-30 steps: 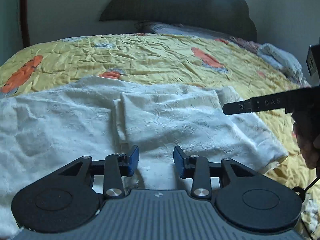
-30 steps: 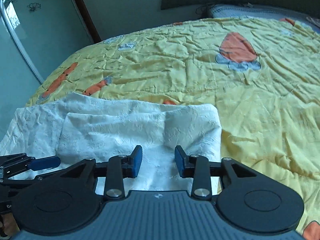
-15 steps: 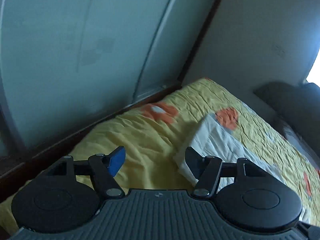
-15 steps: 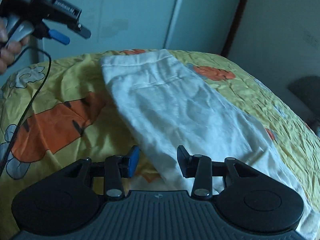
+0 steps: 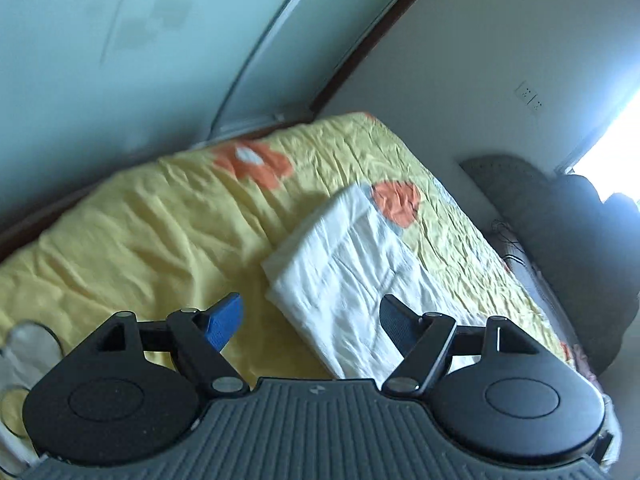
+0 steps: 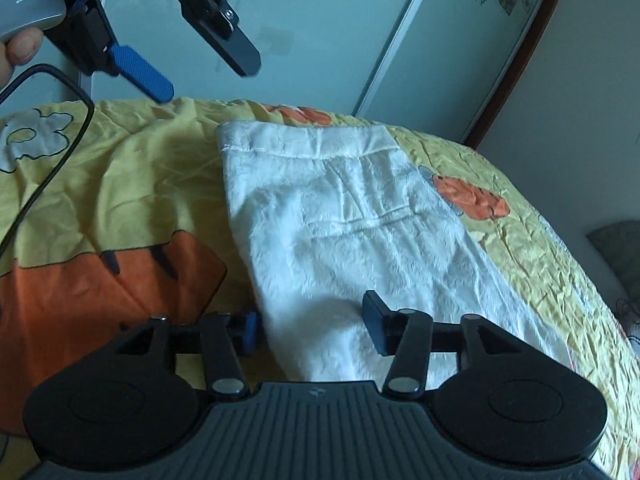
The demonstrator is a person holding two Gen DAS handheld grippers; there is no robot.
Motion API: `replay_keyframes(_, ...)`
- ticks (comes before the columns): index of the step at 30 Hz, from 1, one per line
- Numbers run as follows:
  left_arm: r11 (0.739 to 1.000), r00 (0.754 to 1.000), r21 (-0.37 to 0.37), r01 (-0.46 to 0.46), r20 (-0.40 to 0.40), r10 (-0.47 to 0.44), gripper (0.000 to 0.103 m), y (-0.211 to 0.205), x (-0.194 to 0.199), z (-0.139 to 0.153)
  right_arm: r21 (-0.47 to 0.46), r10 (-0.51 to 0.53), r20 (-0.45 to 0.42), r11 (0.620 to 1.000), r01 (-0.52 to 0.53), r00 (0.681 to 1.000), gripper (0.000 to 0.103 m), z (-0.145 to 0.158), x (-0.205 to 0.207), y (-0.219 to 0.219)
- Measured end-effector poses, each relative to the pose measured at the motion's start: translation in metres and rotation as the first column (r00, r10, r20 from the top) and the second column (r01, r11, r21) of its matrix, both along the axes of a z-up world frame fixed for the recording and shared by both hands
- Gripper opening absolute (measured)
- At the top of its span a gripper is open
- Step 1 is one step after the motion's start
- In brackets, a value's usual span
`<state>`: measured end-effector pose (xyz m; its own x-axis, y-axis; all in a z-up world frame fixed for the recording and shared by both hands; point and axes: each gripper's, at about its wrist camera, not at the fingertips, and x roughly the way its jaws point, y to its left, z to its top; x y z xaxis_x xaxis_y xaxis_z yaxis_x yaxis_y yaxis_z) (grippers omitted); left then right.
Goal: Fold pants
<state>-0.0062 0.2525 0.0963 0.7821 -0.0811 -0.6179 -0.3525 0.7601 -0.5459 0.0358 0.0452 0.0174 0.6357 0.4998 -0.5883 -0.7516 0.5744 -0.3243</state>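
A: Left gripper [image 5: 310, 320] first. Fingers spread wide, nothing between them. It hangs over the yellow bedspread [image 5: 140, 240], tilted, with the near end of the white pants [image 5: 352, 280] showing in the gap, lower centre of the left wrist view.

B: Touching the cloth?

A: Can't tell from that view. In the right wrist view the left gripper [image 6: 204, 76] sits upper left of the frame, up in the air, jaws apart, well clear of the pants. A hand [image 6: 16, 52] holds it at the left edge, and a black cable [image 6: 56, 152] trails down over the bedspread.

B: Right gripper?

A: Right gripper [image 6: 312, 326] also wide open, holding nothing. Low over the pants [image 6: 352, 232]; the left edge of the fabric runs just beside its blue pad [image 6: 251, 330] on the left finger. Contact unclear.

B: Pants position?

A: Laid flat as a long white strip on the bedspread, hemmed end toward upper centre of the right view, running down to lower right. Orange carrot print [image 6: 100, 288] lower left, beside it.

B: Background?

A: Glass sliding door [image 6: 320, 20] across the top. Dark headboard [image 5: 568, 220] at right of left view.
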Motion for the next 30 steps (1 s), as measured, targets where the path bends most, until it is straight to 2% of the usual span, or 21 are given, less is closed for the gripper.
replay_keyframes(4, 0.999, 1.000, -0.038, -0.024, -0.003, 0.024, 0.092, 0.003, 0.001, -0.007, 0.072, -0.005, -0.037, 0.997, 0.008, 0.999, 0.050, 0.000, 0.006, -0.007)
replay_keyframes(5, 0.998, 1.000, -0.055, -0.024, -0.006, 0.023, 0.094, 0.004, 0.001, -0.009, 0.114, -0.011, -0.072, 0.993, 0.019, 0.997, 0.039, 0.001, 0.009, -0.011)
replay_keyframes(6, 0.997, 1.000, -0.076, -0.021, -0.011, 0.020, 0.094, 0.004, 0.002, -0.011, 0.158, -0.021, -0.111, 0.987, 0.039, 0.994, 0.032, 0.004, 0.014, -0.016)
replay_keyframes(11, 0.969, 1.000, -0.247, 0.004, -0.022, -0.010, 0.094, 0.003, 0.017, -0.025, 0.343, -0.061, -0.308, 0.924, 0.171, 0.949, 0.024, 0.013, 0.037, -0.042)
replay_keyframes(15, 0.970, 0.999, -0.243, -0.002, -0.049, -0.010, 0.094, -0.008, 0.039, -0.035, 0.365, -0.059, -0.338, 0.912, 0.189, 0.939, 0.024, 0.014, 0.039, -0.046)
replay_keyframes(18, 0.978, 0.996, -0.209, -0.005, -0.086, -0.013, 0.083, -0.014, 0.056, -0.045, 0.360, -0.061, -0.333, 0.914, 0.186, 0.941, 0.024, 0.014, 0.037, -0.045)
replay_keyframes(20, 0.984, 0.991, -0.181, -0.005, -0.131, -0.019, 0.063, -0.017, 0.067, -0.053, 0.353, -0.062, -0.324, 0.918, 0.181, 0.944, 0.024, 0.012, 0.036, -0.043)
replay_keyframes(21, 0.983, 0.989, -0.181, -0.001, -0.147, -0.026, 0.059, -0.018, 0.071, -0.058, 0.346, -0.062, -0.319, 0.921, 0.177, 0.946, 0.024, 0.011, 0.035, -0.042)
replay_keyframes(24, 0.990, 0.991, -0.141, 0.008, -0.132, -0.027, 0.035, -0.020, 0.075, -0.067, 0.329, -0.062, -0.308, 0.930, 0.167, 0.949, 0.025, 0.008, 0.033, -0.038)
replay_keyframes(26, 0.995, 0.992, -0.099, 0.011, -0.123, -0.023, 0.027, -0.022, 0.075, -0.067, 0.309, -0.059, -0.298, 0.938, 0.155, 0.953, 0.030, 0.006, 0.030, -0.035)
replay_keyframes(28, 0.999, 0.993, -0.013, 0.037, -0.112, -0.039, 0.024, -0.030, 0.075, -0.062, 0.305, -0.058, -0.299, 0.940, 0.153, 0.952, 0.043, 0.008, 0.027, -0.037)
replay_keyframes(30, 0.986, 0.993, 0.146, 0.086, -0.093, -0.073, 0.022, -0.046, 0.076, -0.052, 0.344, -0.045, -0.344, 0.923, 0.171, 0.938, 0.053, 0.015, 0.027, -0.051)
